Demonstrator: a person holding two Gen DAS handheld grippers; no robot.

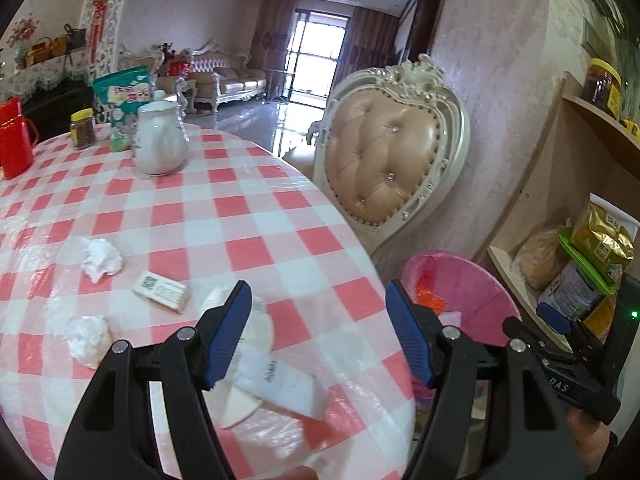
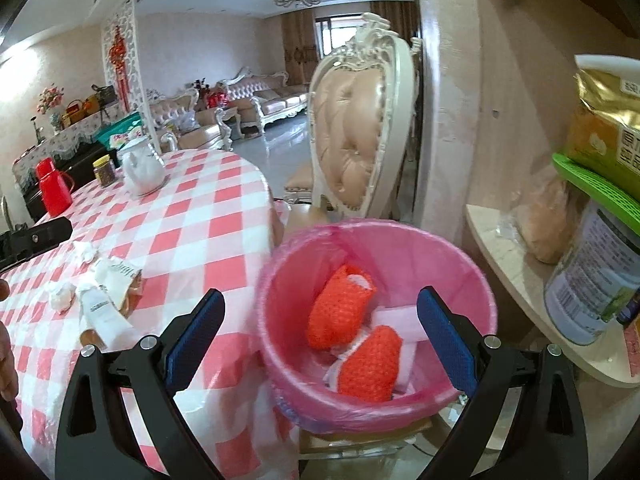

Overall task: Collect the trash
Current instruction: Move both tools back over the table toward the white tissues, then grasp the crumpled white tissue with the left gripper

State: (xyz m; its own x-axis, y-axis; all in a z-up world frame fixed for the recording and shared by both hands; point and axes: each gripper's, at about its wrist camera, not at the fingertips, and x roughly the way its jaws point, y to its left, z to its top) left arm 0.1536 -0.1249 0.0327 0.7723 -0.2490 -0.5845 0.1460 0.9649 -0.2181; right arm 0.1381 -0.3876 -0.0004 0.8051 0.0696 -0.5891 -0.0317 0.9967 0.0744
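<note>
My left gripper (image 1: 320,300) is open and empty above the near edge of the checked table (image 1: 208,216). Under it lie a white paper strip (image 1: 280,384) on a round white disc (image 1: 244,400), a small printed box (image 1: 162,291) and two crumpled tissues (image 1: 102,258) (image 1: 88,338). My right gripper (image 2: 320,312) is open and empty over the pink-lined trash bin (image 2: 280,280), which holds orange knitted pieces (image 2: 340,312) and white paper. The bin also shows in the left wrist view (image 1: 472,280), with my right gripper (image 1: 560,328) beside it. The table trash shows in the right wrist view (image 2: 104,304).
A white teapot (image 1: 160,140), a red jug (image 1: 14,140), a spice jar (image 1: 83,128) and a green packet (image 1: 124,92) stand at the table's far side. A padded chair (image 1: 384,160) stands behind the bin. Shelves (image 2: 520,264) with jars and bags are at the right.
</note>
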